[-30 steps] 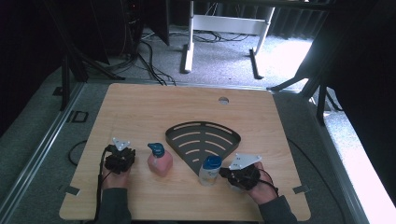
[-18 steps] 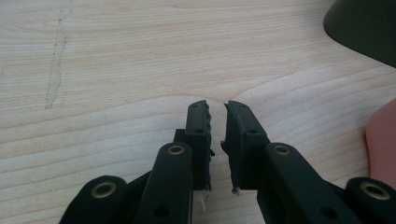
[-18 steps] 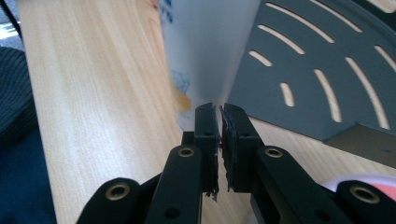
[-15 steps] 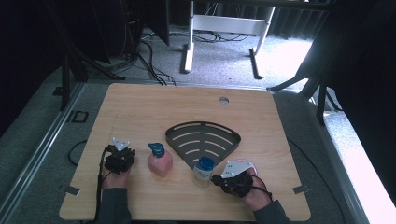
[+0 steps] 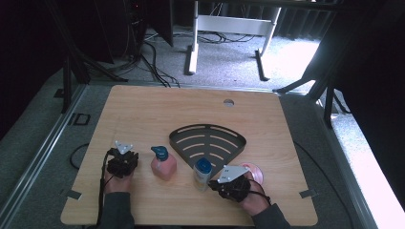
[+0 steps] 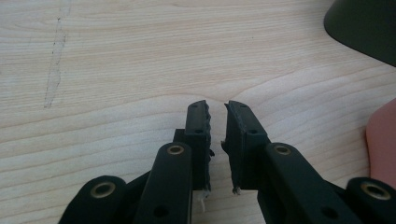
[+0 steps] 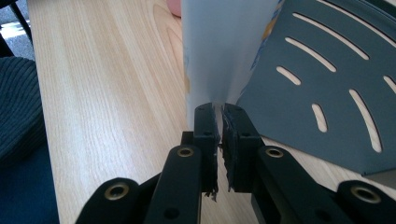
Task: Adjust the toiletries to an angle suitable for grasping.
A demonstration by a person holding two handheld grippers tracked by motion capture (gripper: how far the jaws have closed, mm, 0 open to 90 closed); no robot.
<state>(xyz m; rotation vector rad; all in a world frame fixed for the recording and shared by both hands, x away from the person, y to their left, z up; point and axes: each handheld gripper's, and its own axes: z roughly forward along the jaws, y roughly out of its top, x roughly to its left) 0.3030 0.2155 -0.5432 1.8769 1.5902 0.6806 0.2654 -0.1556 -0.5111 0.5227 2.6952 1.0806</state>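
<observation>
The right tongs (image 5: pixel 212 180), closed with nothing between them, point at the white bottle (image 5: pixel 202 173) standing just before the dark rack (image 5: pixel 208 143), probably to nudge it, while the left tongs (image 5: pixel 123 153), almost closed and empty, rest beside the pink bottle (image 5: pixel 164 163) on the tabletop (image 5: pixel 143 109).

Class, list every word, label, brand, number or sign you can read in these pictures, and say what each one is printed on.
No text can be read anywhere.
White bottle with the blue cap: orange and blue marks on its label in the right gripper view, too blurred and too close to read.
Pink pump bottle: no lettering visible.
Dark slotted tray: bare, no markings.
Wooden table: no markings.
</observation>
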